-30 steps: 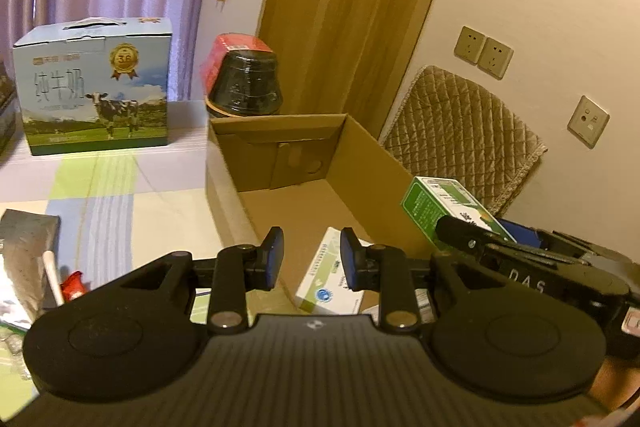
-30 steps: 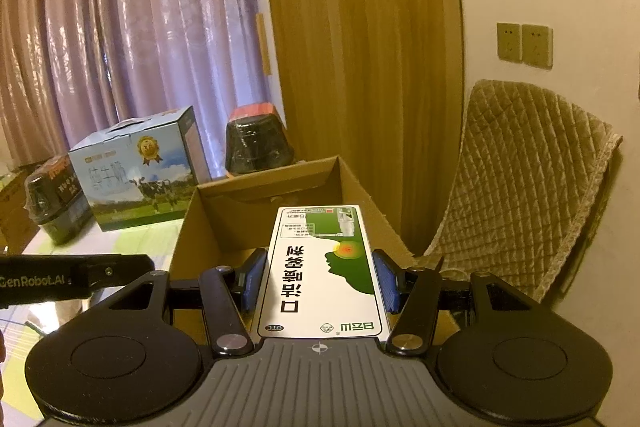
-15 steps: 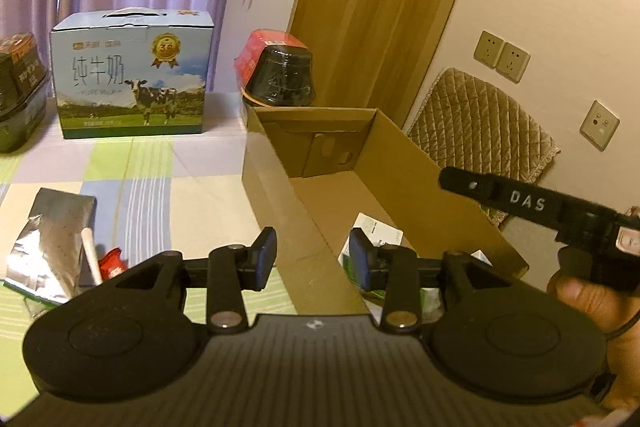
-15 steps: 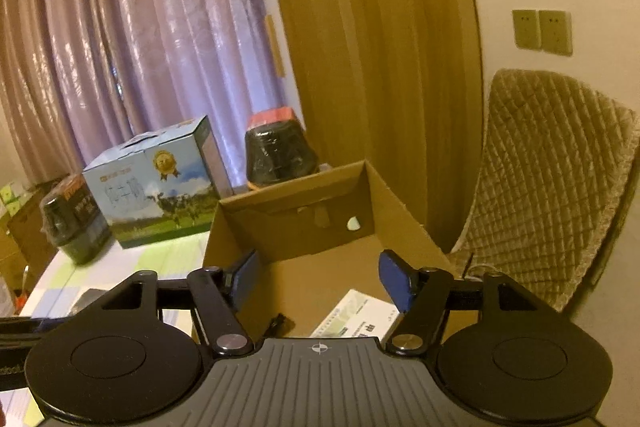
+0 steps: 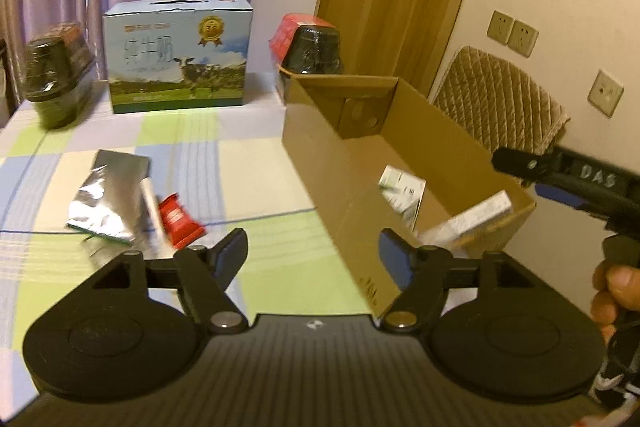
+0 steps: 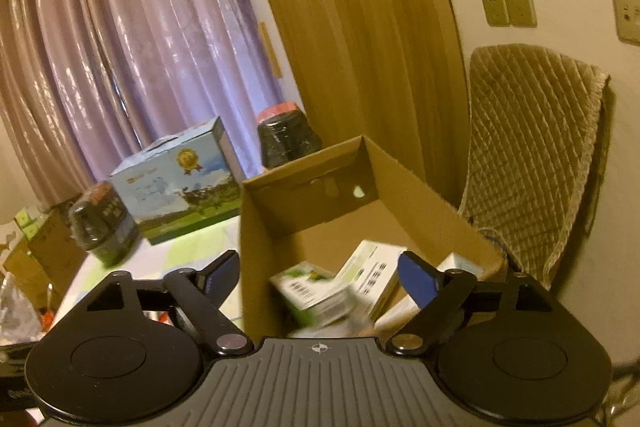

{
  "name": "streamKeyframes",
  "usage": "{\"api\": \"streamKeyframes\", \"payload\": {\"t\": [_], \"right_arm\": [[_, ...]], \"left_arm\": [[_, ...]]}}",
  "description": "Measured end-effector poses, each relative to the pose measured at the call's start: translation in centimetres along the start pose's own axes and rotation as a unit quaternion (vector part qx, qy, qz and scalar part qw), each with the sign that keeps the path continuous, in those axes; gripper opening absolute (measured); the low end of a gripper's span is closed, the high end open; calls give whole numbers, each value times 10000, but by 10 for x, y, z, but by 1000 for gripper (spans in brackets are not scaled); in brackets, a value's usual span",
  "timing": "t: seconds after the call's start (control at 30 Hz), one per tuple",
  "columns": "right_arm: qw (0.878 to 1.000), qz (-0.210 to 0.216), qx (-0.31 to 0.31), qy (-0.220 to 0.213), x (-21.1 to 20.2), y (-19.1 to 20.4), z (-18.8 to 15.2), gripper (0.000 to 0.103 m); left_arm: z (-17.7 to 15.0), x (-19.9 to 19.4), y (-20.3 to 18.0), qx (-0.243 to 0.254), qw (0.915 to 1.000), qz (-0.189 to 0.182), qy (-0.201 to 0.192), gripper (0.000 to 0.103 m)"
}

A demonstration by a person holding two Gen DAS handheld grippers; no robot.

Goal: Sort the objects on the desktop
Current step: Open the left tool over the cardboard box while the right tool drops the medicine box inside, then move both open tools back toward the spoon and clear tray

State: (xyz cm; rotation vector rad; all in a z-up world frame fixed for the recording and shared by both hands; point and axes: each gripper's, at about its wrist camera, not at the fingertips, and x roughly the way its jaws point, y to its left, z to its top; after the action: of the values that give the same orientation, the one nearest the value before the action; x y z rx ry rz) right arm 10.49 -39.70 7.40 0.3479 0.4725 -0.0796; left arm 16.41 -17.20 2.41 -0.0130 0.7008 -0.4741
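Both your left gripper (image 5: 312, 253) and right gripper (image 6: 318, 273) have their jaws spread wide and empty, while the small boxes (image 6: 320, 293) lie inside the cardboard box (image 5: 340, 171) and a silver pouch (image 5: 108, 195) and red packet (image 5: 178, 221) rest on the table (image 5: 224, 171).

White letters "DAS" mark the right tongs' black body (image 5: 592, 173); the milk carton (image 5: 178, 53) shows "纯牛奶".

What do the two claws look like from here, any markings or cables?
Both are matte black: twin round discs, ribbed grey centre plate, silver pivot pins. The right claw has blue pads; its body reads "DAS" in the left view, a thin dark cable hanging below. The left claw has dark pads.
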Motion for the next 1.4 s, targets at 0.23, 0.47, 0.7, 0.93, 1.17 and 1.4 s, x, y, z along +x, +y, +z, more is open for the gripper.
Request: {"api": "streamKeyframes", "payload": {"t": [0.23,0.47,0.7,0.93,1.17,1.4], "right_arm": [[9996,264,50,116,-34,30,-29,93],[9979,467,-144,424,-49,62,-60,98],[9952,645,-311,670,-54,87,-85,99],[9915,802,-520,883,-54,103,-100,100],[9907,776,-569,959,-50,106,-103,101],[9893,786,-605,1071,-43,108,-107,101]], "left_arm": [[-24,-40,11,212,9993,298,84,97],[-52,-77,42,58,9971,711,263,100],[-73,-104,80,-254,9934,1079,286,100],[-82,-114,100,-351,9910,1261,287,100],[-87,-114,113,-538,9898,1280,320,100],[-89,-108,117,-570,9895,1268,388,100]]}}
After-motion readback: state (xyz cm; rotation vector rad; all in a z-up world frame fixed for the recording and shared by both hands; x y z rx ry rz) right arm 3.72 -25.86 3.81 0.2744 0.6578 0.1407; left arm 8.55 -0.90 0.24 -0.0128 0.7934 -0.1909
